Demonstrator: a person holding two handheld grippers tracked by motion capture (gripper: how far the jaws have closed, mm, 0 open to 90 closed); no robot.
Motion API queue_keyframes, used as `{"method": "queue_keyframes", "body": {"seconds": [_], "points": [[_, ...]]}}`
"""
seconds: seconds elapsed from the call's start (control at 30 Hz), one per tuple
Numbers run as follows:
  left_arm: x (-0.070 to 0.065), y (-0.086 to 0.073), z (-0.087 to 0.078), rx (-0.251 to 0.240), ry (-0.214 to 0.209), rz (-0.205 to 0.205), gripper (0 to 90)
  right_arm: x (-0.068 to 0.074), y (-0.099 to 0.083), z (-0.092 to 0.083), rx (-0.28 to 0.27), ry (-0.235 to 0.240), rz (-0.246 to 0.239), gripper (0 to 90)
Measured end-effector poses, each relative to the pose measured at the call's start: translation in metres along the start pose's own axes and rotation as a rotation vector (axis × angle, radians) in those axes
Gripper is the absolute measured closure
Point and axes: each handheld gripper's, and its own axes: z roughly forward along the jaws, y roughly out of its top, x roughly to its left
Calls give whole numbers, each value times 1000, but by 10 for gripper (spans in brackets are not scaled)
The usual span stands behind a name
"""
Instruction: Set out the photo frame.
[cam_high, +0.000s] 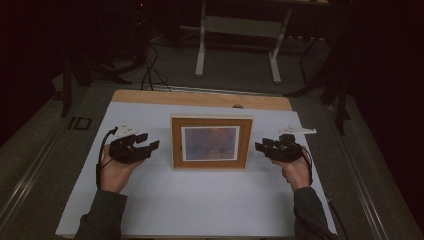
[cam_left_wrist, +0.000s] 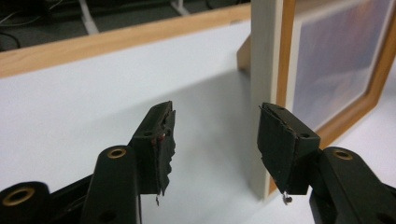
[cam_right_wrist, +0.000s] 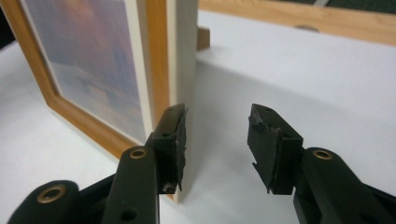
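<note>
White tabletop (cam_high: 200, 200) with wooden edge, white stand legs (cam_high: 201, 50), floor cables (cam_high: 150, 70)

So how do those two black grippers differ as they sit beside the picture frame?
The left gripper sits at the frame's left edge, the right gripper at its right edge. In the high view the left gripper's jaws look angled and farther from the frame; the right gripper's jaws lie level and closer to it. Shared: both are black, hand-held, point inward at the frame, and have open jaws with nothing between them.
</note>
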Motion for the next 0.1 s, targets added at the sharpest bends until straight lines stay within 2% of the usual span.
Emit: {"method": "queue_keyframes", "body": {"seconds": [0.03, 0.1], "points": [[-3, -8, 2, 17, 28, 15, 464, 0, -3, 0, 6, -4, 1, 562], [-7, -18, 5, 35, 56, 27, 460, -1, -10, 1, 24, -14, -5, 561]]}}
